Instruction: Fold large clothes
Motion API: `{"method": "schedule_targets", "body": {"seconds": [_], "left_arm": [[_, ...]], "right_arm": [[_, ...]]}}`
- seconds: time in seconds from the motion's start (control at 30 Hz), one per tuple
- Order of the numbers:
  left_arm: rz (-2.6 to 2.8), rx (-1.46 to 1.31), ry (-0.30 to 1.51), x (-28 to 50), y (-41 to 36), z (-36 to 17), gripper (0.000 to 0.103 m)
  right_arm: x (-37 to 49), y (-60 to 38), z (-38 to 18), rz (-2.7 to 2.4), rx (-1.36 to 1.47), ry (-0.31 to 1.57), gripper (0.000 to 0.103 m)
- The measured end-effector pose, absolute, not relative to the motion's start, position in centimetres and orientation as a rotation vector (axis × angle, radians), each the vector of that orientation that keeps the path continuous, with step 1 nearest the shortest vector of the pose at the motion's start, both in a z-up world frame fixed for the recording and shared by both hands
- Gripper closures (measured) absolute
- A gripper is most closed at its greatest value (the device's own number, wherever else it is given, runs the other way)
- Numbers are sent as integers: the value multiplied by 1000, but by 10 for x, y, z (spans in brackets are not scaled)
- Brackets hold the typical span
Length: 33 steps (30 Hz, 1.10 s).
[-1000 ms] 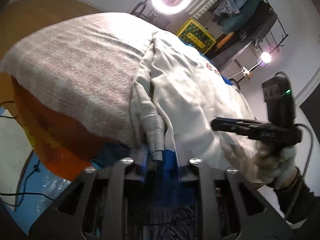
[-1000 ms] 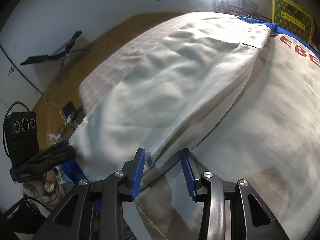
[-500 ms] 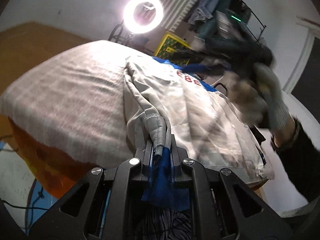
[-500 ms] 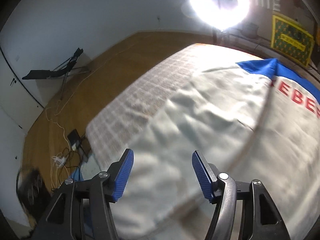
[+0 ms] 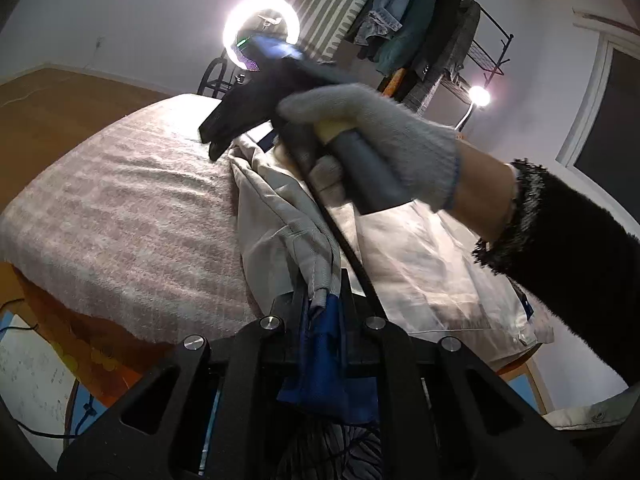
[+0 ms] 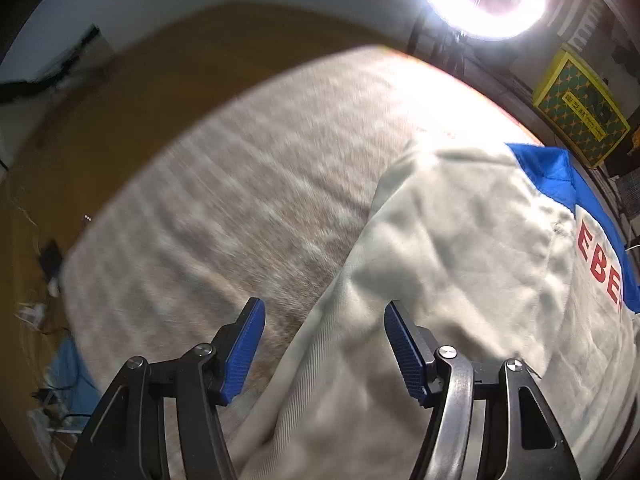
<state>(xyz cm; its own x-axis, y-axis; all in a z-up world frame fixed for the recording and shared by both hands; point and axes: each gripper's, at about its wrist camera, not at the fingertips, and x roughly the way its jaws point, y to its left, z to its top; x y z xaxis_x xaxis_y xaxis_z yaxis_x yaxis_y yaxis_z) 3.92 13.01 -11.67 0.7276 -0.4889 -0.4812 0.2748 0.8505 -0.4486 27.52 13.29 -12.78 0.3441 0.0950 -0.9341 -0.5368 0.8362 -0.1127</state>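
Note:
A cream sweatshirt (image 5: 280, 220) with a blue shoulder and red letters lies on a bed under a pale checked blanket (image 5: 120, 208). My left gripper (image 5: 322, 292) is shut on the sweatshirt's grey ribbed cuff and a bit of blue cloth, at the bed's near edge. A gloved hand (image 5: 372, 132) carries my right gripper (image 5: 214, 138) across above the sweatshirt's far part. In the right wrist view that gripper (image 6: 324, 344) hangs open over the sweatshirt's (image 6: 460, 260) left edge, where it meets the blanket (image 6: 240, 200). Its blue pads (image 6: 244, 352) touch no cloth.
A ring light (image 5: 262, 30) and a loaded clothes rack (image 5: 420, 36) stand behind the bed, with a small lamp (image 5: 479, 97) to the right. A yellow crate (image 6: 576, 108) sits by the wall. Cables and a power strip (image 6: 52, 280) lie on the wooden floor left of the bed.
My right gripper let go of the sweatshirt's folded edge, opened wide and swept over to its far left side. My left gripper rose a little and rolled, still shut on the cuff.

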Motion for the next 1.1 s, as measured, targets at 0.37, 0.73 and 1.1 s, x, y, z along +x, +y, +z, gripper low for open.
{"method": "schedule_targets", "body": {"seconds": [0.37,0.73,1.1], "left_arm": [[-430,-317,628,40,116,-110,95],[-435,-238,617,31,90,-95,95],[-515,-86,606,16,29,-78,95]], "right_arm": [[284,120,-150,382,-492,1175,67],[296,62,-122,427,-190,1128,99],[280,-65,-95,495,292,998,100]]}}
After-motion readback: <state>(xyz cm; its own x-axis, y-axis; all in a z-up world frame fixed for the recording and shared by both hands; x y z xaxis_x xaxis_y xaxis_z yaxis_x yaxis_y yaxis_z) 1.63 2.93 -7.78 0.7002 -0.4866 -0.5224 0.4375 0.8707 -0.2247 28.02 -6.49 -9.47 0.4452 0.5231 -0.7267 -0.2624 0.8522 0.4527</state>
